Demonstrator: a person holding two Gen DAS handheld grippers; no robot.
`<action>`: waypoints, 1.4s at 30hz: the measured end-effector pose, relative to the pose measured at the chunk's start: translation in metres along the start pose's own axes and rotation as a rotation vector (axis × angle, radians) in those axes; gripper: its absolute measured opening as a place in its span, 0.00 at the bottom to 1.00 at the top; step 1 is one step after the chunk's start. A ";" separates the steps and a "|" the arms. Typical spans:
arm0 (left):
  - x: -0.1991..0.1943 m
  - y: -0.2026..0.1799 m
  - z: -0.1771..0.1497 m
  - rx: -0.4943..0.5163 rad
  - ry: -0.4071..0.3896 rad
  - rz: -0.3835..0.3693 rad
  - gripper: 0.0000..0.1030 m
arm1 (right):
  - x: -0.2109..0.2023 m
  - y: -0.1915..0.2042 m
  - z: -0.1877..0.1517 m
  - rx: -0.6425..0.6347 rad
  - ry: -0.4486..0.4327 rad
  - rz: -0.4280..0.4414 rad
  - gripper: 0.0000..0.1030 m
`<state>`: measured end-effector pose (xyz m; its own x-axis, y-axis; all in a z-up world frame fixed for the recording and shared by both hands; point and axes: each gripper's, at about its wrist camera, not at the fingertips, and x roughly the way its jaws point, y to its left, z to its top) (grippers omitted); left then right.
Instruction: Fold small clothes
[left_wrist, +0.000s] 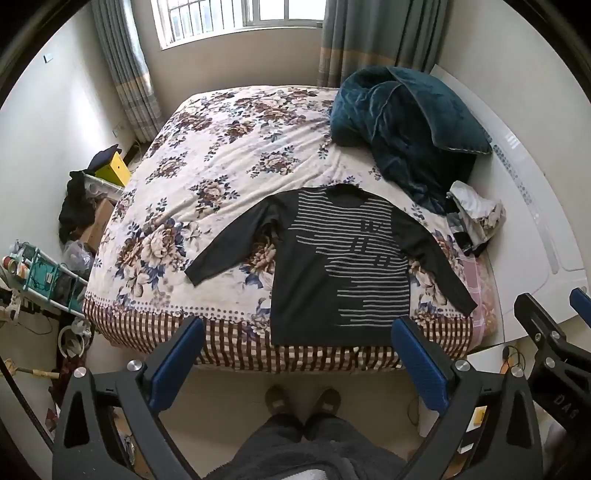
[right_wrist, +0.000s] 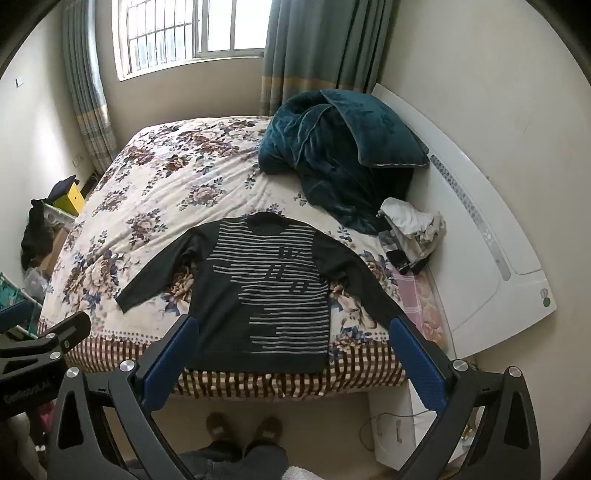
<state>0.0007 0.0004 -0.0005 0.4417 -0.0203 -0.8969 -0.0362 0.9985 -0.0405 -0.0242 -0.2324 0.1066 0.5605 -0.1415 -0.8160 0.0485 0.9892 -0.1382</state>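
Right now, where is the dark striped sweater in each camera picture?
Left wrist view: the sweater lies flat right of centre, hem at the near bed edge.
Right wrist view: the sweater lies near the centre.
Shared landmark: the teal blanket, heaped behind the sweater to the right.

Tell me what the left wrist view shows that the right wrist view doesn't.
Only the left wrist view shows the teal shelf of clutter on the floor left of the bed, and the right tool at its right edge. Only the right wrist view shows the green dot on the headboard corner, and the left tool at its left edge. Both show the striped sweater spread flat on the floral bed, the teal blanket, the small clothes pile, the window and the person's slippers.
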 end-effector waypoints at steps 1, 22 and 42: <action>0.001 0.000 0.000 0.000 0.000 -0.002 1.00 | 0.000 0.000 0.000 -0.001 0.001 0.000 1.00; -0.004 -0.002 0.021 0.004 -0.018 0.012 1.00 | -0.006 -0.004 0.012 0.006 -0.005 0.013 1.00; -0.011 -0.005 0.026 -0.004 -0.032 0.009 1.00 | -0.003 -0.001 0.015 0.010 -0.014 0.022 1.00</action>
<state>0.0189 -0.0026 0.0209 0.4695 -0.0097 -0.8829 -0.0439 0.9985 -0.0342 -0.0133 -0.2325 0.1179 0.5727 -0.1193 -0.8110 0.0440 0.9924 -0.1150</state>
